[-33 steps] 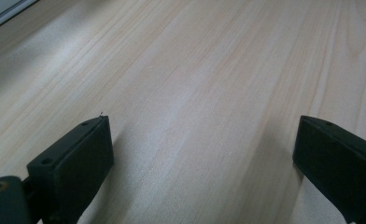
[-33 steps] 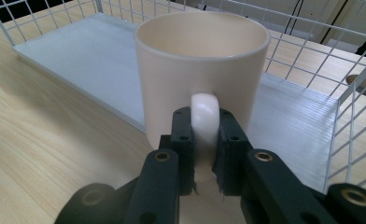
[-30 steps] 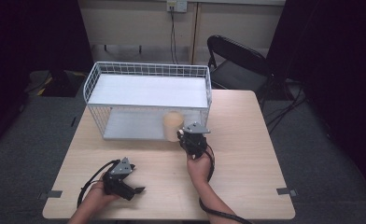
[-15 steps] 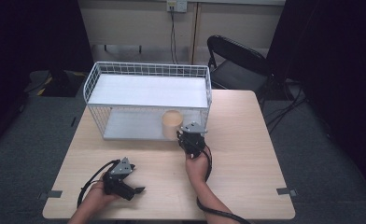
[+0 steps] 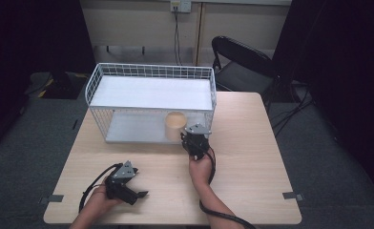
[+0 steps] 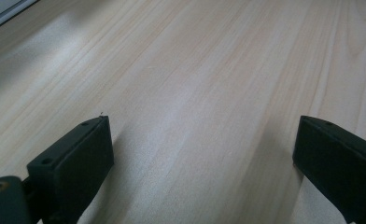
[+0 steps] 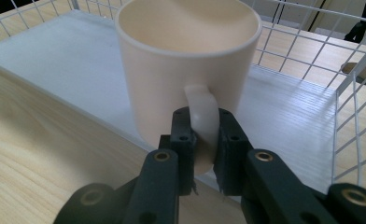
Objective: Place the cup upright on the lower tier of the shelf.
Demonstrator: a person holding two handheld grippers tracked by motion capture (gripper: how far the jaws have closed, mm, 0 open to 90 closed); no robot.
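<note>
Plainly cream mug (image 7: 181, 65), upright, looped handle

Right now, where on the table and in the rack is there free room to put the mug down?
The lower shelf is bare left of the mug; the top shelf is bare too. The table is open right of the right gripper and between it and the left gripper. It is crowded only around the mug.

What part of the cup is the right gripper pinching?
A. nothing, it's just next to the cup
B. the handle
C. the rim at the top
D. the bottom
B. In the right gripper view, the right gripper has its two black jaws closed on either side of the handle of the cream cup, which sits at the front edge of the wire rack's lower shelf.
</note>
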